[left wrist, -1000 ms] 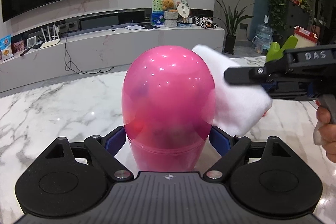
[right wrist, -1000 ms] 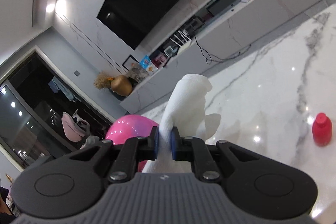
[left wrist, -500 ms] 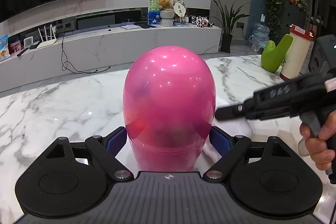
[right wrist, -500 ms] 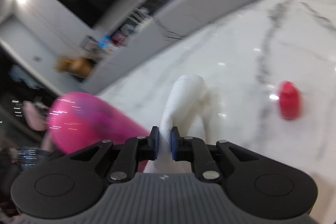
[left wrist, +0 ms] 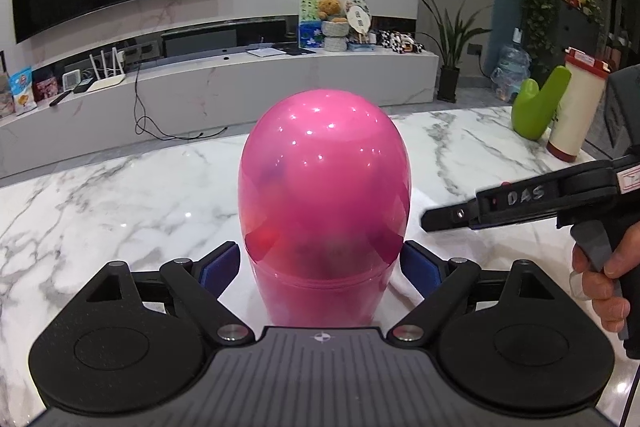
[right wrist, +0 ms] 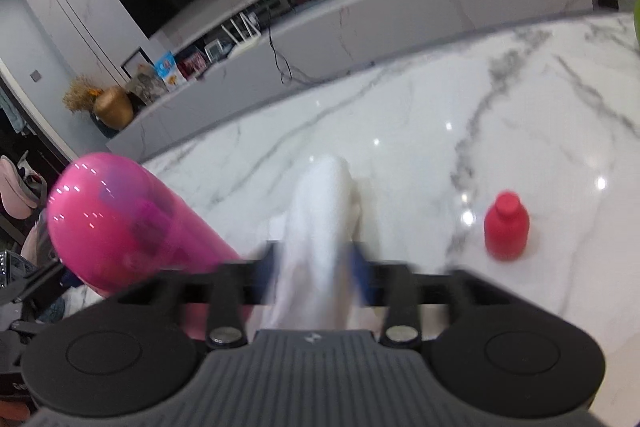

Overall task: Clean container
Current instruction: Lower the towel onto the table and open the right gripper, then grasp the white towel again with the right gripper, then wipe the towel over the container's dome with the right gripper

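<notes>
Pink egg-shaped container [left wrist: 324,203] standing upright on the marble table [left wrist: 120,195], long axis vertical, rounded end up. Left gripper [left wrist: 320,267]: jaws just opening, pads beside its base, gaps visible. Right gripper [right wrist: 312,271], marked "DAS": jaws just opening, released around the white cloth [right wrist: 320,211].

Right gripper [right wrist: 312,267], its 2 jaws having just been opening around a white cloth [right wrist: 320,211] on the marble table [right wrist: 420,131]; pink container [right wrist: 120,223] at left, red bottle [right wrist: 507,225] at right.
</notes>
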Available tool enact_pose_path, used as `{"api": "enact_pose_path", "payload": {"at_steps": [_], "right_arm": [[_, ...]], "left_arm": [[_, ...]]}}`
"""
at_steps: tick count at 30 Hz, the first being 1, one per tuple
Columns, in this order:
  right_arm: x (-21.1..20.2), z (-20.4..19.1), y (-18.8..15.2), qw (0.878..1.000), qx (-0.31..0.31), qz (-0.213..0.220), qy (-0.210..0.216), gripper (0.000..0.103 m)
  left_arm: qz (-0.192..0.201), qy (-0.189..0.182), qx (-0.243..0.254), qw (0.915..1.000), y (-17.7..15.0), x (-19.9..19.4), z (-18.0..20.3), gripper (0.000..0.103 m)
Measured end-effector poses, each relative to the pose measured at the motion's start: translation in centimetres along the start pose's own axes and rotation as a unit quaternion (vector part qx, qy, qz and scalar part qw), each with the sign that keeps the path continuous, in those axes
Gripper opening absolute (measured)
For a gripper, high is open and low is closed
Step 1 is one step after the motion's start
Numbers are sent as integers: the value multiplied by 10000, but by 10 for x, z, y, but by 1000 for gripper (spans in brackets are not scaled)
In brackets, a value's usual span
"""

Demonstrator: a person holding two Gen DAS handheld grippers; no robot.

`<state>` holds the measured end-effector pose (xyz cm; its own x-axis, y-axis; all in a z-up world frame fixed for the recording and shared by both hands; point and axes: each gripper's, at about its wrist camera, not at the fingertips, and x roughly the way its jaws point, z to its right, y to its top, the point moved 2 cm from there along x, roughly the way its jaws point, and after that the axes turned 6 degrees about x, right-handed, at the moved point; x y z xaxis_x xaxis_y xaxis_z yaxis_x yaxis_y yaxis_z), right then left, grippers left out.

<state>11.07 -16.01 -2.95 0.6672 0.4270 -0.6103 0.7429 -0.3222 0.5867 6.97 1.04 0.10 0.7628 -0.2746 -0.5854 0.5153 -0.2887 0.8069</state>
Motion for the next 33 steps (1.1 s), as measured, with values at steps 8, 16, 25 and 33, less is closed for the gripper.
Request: {"api": "enact_pose_path", "payload": {"at_steps": [8,16,25,33], "right_arm": [[5,-1,-2,9998,-157,-52,-93,64],[24,-4,-13,9983,-440,-296,-242,27],[1,1,-1,9941,365,189,1008,20],[-20,-7,5,9686,770,418,2327,20]], "left_arm": [[12,48,-51,10000,0,-1,0,88],[79,162,-82,9998,0,-4,4,84],[21,-249,66,9997,0,-4,-10,83],[11,-324,132,9994,-1,-3,-9,83]]}}
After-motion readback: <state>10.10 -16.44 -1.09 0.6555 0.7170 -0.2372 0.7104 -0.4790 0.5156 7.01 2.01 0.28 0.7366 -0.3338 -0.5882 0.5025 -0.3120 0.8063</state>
